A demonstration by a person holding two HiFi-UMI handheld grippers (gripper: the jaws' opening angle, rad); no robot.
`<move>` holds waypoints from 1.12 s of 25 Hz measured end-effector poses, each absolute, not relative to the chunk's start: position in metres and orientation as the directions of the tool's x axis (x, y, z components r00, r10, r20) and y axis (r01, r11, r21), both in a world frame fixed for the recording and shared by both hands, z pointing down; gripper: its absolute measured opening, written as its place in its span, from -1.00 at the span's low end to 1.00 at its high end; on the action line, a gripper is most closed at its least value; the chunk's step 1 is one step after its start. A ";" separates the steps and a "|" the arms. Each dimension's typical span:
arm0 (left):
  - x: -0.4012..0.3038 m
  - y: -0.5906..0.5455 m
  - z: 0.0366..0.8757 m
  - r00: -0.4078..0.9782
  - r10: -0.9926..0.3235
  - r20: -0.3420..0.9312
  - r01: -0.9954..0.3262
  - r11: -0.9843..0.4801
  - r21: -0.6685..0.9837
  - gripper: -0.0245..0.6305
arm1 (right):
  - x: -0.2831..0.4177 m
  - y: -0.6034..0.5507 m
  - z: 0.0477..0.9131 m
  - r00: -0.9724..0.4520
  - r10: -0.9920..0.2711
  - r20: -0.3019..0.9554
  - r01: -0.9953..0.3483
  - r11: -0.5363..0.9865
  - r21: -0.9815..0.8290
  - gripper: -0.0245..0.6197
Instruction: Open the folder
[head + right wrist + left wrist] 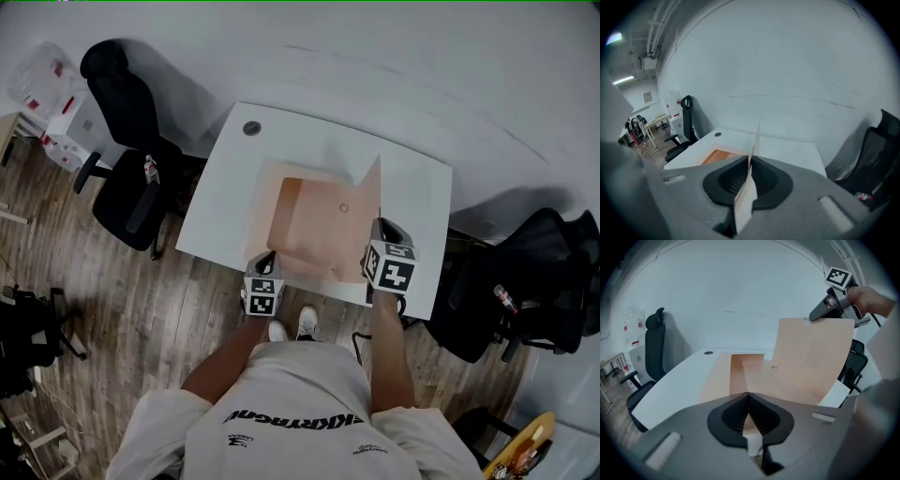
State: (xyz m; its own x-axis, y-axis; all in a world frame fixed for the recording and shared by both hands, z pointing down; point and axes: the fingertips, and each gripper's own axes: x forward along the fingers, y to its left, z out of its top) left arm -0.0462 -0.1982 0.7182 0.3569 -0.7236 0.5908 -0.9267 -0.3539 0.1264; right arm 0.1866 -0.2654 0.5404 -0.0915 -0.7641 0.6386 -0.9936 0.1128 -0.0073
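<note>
Forearms stretch from the body toward 12 o'clock, roughly side by side, and we see each hand tipping its gripper downward over the near half of the white table [412, 173]. The folder [314, 230], pale orange, lies in the middle of that table with its back flat on the top.

The left gripper [269, 256] sits at the folder's 7 o'clock corner. In its own view we find the jaws clenched together at the tips, pointing down at the folder's near edge; we cannot make out anything gripped between them.

The right gripper [380, 227] is at the folder's 3 o'clock edge, held higher than the left. Its jaws are clamped on the cover [372, 192], whose thin edge runs straight between the pads in the right gripper view. The cover stands lifted, nearly upright, hinged along the folder's right side. From the left gripper view we see the right hand [867, 298] wrapped round its gripper, pinching the cover's top corner.

A black chair [131, 178] stands at the table's 9 o'clock.
</note>
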 end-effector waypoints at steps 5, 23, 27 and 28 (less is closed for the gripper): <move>-0.044 -0.195 0.733 0.357 -0.690 0.629 -0.922 -0.367 0.120 -0.96 | 0.203 -0.263 0.547 -0.053 -0.757 0.651 -0.994 0.105 0.040 -0.86; -0.041 -0.197 0.739 0.332 -0.667 0.667 -0.920 -0.385 0.073 -0.96 | 0.232 -0.263 0.563 0.015 -0.727 0.686 -0.983 0.116 0.144 -0.85; -0.042 -0.197 0.741 0.337 -0.663 0.668 -0.919 -0.385 0.082 -0.96 | 0.235 -0.264 0.564 0.025 -0.724 0.690 -0.979 0.121 0.162 -0.85; -0.042 -0.198 0.740 0.338 -0.664 0.666 -0.919 -0.385 0.083 -0.96 | 0.238 -0.263 0.565 0.029 -0.721 0.692 -0.980 0.116 0.162 -0.85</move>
State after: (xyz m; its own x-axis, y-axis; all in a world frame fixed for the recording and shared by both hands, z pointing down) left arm -0.0420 -0.1978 0.7395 0.3384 -0.6643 0.6664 -0.9192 -0.3850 0.0830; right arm 0.2380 -0.2633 0.5647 0.0292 -0.7213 0.6920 -0.9799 0.1160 0.1623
